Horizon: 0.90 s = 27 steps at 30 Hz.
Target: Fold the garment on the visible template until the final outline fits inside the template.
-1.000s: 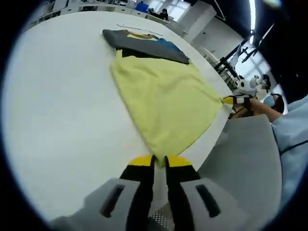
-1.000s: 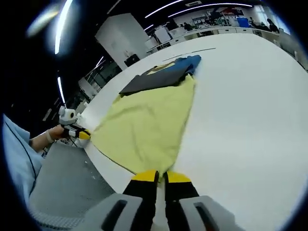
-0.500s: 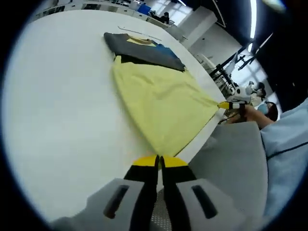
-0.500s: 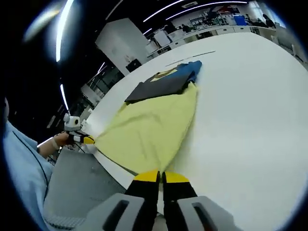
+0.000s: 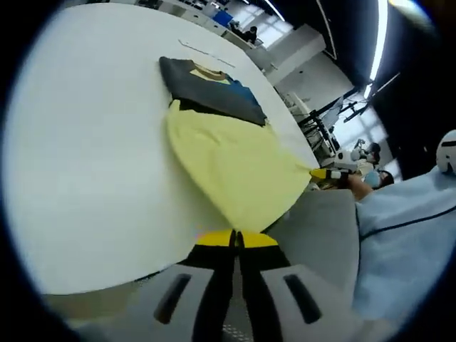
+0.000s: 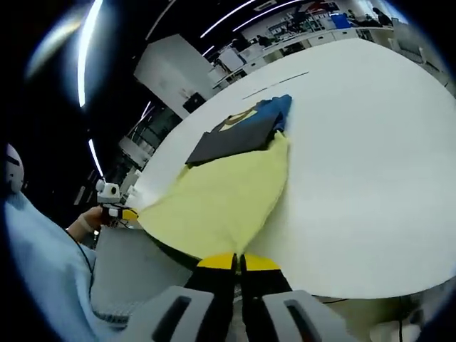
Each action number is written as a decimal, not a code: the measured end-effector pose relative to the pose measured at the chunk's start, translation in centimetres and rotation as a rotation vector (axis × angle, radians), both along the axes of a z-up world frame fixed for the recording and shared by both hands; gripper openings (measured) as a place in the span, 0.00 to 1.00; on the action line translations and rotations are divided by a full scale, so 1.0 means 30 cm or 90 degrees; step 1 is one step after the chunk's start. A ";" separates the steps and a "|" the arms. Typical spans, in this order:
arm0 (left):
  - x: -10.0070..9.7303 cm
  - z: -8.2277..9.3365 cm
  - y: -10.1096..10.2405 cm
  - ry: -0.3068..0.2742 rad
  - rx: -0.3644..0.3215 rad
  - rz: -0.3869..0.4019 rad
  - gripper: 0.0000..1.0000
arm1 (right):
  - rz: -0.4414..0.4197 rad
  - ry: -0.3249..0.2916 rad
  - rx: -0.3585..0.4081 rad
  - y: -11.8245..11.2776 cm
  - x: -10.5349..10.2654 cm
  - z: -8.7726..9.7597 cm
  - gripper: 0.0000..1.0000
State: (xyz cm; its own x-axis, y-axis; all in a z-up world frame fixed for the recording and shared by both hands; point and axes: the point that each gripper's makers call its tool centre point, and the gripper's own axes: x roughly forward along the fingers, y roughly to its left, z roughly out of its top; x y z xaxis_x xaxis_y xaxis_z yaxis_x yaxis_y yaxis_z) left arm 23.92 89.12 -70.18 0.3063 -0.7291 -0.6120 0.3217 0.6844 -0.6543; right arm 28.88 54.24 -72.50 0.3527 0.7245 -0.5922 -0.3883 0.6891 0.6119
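Yellow shirt (image 5: 235, 160) lies flat on the white table (image 5: 85, 142), not folded yet. Left tongs (image 5: 236, 239) and right tongs (image 6: 238, 261) each pinch a corner.

A white desk (image 5: 85, 157) carries a yellow garment (image 5: 231, 160) spread to its near edge, with dark folded clothes (image 5: 206, 85) at the garment's far end.

white table (image 6: 370, 142), ceiling strip lights (image 6: 84, 35), dim hall
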 end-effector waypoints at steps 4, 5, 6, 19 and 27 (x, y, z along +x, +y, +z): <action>-0.023 0.000 -0.004 0.008 0.007 -0.011 0.00 | -0.002 0.005 0.002 -0.007 -0.019 0.009 0.00; -0.027 -0.002 -0.004 0.011 0.006 -0.011 0.00 | -0.002 0.006 0.003 -0.009 -0.023 0.009 0.00; -0.033 -0.003 -0.006 0.011 0.006 -0.012 0.00 | -0.003 0.010 0.004 -0.002 -0.035 0.011 0.00; 0.068 0.080 0.009 -0.038 -0.024 -0.007 0.00 | -0.025 -0.017 0.037 0.023 0.026 0.095 0.00; 0.309 0.236 0.008 -0.124 -0.091 0.024 0.00 | -0.048 -0.075 0.098 0.068 0.213 0.233 0.00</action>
